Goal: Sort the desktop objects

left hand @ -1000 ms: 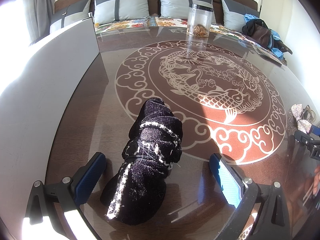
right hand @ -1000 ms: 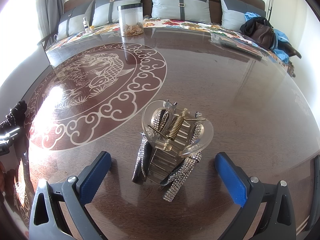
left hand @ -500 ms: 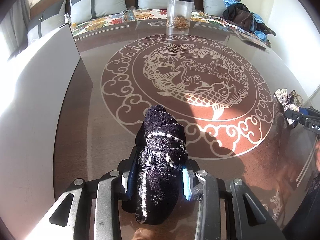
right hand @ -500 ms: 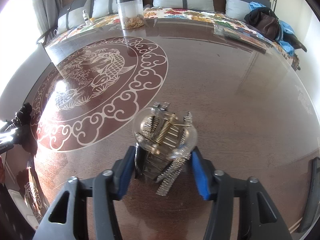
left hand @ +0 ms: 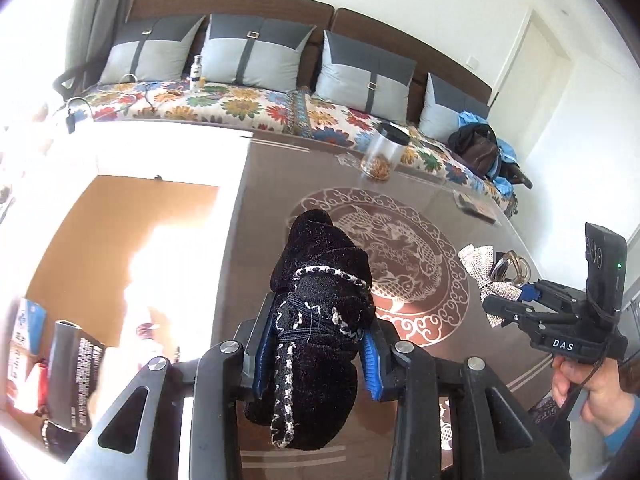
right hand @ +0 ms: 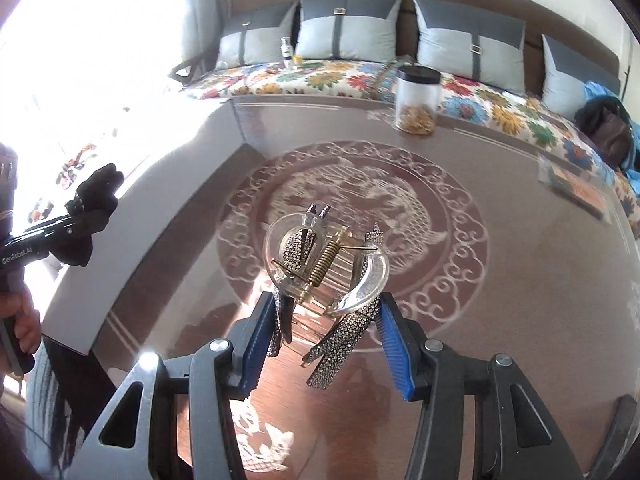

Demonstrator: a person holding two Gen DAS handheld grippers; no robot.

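Left wrist, right claw [left hand: 505, 307] marked "DAS"

Colours and patterns in your two wrist views

Your black fuzzy scrunchie [left hand: 320, 320] carries white stitched trim; your clear hair claw [right hand: 326, 264] shows silver rhinestone strips and a brass spring. The brown table [right hand: 520, 280] bears a pale fish-and-cloud medallion; pads [right hand: 394, 344] are blue.

fuzzy black cloth bow [left hand: 320, 320], white stitched trim. clear glossy plastic hair claw [right hand: 326, 266], brass-look metal spring, rhinestone strips. table [right hand: 520, 280] glossy, at 12 o'clock.
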